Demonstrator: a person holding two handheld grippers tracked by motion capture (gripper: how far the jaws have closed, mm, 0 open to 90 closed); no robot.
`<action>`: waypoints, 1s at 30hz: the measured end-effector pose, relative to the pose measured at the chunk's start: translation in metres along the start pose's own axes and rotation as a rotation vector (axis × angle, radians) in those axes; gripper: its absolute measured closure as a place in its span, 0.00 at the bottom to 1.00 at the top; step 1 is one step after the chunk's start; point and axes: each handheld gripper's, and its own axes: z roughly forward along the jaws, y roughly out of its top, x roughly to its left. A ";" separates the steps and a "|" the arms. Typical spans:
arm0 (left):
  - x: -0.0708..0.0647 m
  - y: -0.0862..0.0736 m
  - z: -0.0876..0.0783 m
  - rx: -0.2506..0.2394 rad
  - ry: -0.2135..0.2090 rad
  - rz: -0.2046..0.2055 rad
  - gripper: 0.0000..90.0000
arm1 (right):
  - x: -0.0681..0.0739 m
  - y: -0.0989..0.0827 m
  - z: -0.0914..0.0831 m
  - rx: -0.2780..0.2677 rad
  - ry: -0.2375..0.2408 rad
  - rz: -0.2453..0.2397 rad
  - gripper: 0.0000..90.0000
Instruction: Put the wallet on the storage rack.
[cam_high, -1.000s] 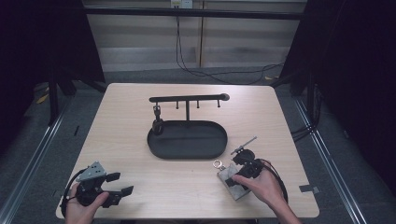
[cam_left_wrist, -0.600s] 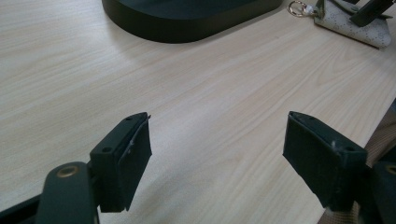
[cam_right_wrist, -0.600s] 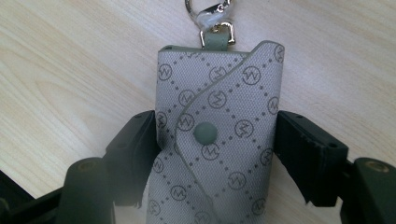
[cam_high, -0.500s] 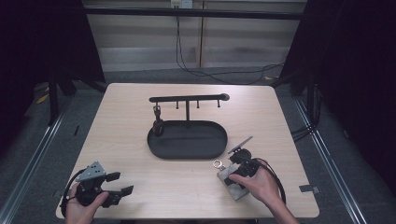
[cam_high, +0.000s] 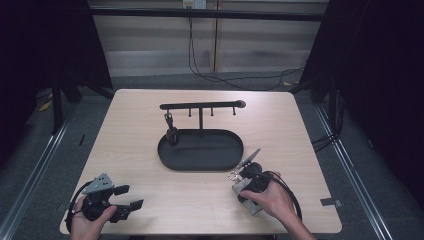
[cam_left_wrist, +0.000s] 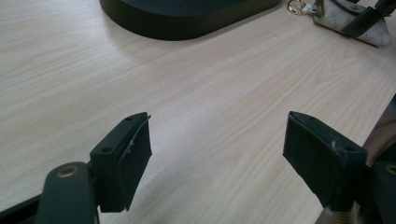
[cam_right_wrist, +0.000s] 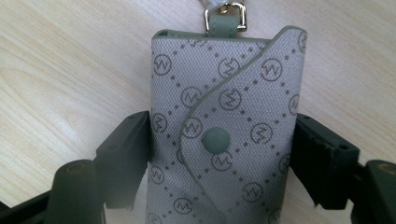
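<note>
Lower left of the high view: left gripper (cam_high: 131, 197) resting low on the worktop (cam_high: 125, 145), jaws spread wide on nothing. Centre: one black oval tray (cam_high: 200, 150) with one hook rack (cam_high: 202, 106) standing over it, one small item hanging at its left end. Lower right: one grey patterned key pouch (cam_right_wrist: 226, 135) lying flat, long axis slanting toward upper left of frame, metal clasp (cam_right_wrist: 224, 14) leading, between the right gripper (cam_right_wrist: 219, 158) jaws, just opened further, pads beside its edges, contact unclear.
</note>
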 end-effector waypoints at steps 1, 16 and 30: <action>0.000 0.000 -0.001 -0.004 0.003 0.001 0.26 | 0.000 0.001 0.000 0.007 -0.004 -0.006 0.29; 0.002 -0.001 -0.003 -0.014 0.000 -0.014 0.26 | -0.005 0.004 -0.011 0.030 0.006 -0.006 0.37; 0.003 0.000 -0.003 -0.011 -0.005 -0.016 0.26 | -0.010 0.011 -0.027 0.024 0.035 0.007 0.37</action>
